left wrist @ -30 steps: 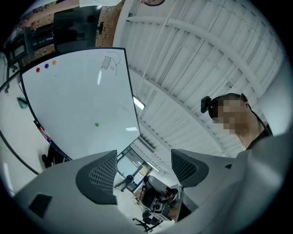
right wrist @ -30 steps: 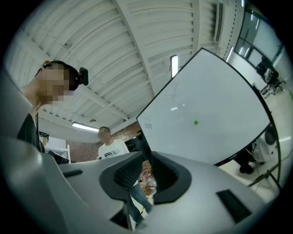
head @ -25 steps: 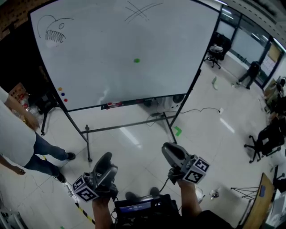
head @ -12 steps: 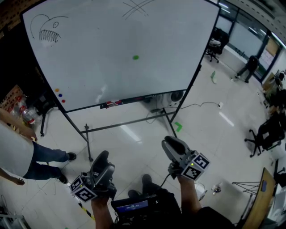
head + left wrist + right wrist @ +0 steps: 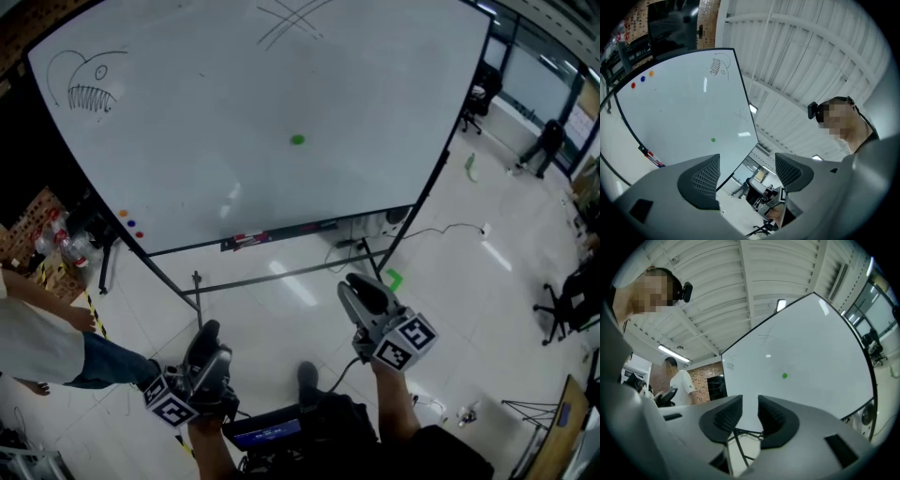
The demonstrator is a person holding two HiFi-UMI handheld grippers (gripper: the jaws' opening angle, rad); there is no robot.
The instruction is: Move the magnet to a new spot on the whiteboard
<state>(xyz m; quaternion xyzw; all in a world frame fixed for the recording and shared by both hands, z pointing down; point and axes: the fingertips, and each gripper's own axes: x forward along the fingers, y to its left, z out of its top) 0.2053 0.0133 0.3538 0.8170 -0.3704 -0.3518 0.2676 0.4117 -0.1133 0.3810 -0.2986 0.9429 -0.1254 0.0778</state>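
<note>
**A:** Where is the magnet found?

**B:** The magnet (image 5: 297,140) is seen stuck flat on the whiteboard (image 5: 187,141), a little right of the middle. It is well below the crossed lines drawn near the far edge and well above the tray (image 5: 309,228) along the near edge. It is touched by nothing.

**A:** How is it described?

**B:** Only a small round green dot can be made out. Its thickness and any rim cannot be told from here. It is set well apart from three small coloured dots (image 5: 131,223) at the board's near left corner.

**A:** How is it expected to handle?

**B:** It is judged light, stiff and hard, with little to crush. Its smooth edge is likely slippery, and the pull of the board has to be overcome. It is best taken by the rim from two opposite sides, then tipped or slid off rather than tugged straight out.

**A:** What is held in the grippers?

**B:** Nothing. The left gripper (image 5: 212,342) is held low and near, on the left, with its jaws spread wide and only the room seen between them. The right gripper (image 5: 364,291) is held a little farther, on the right. Its jaws are drawn close, with a narrow gap between them and nothing caught in it. Both are well short of the board, so the approach is judged not yet made.
</note>
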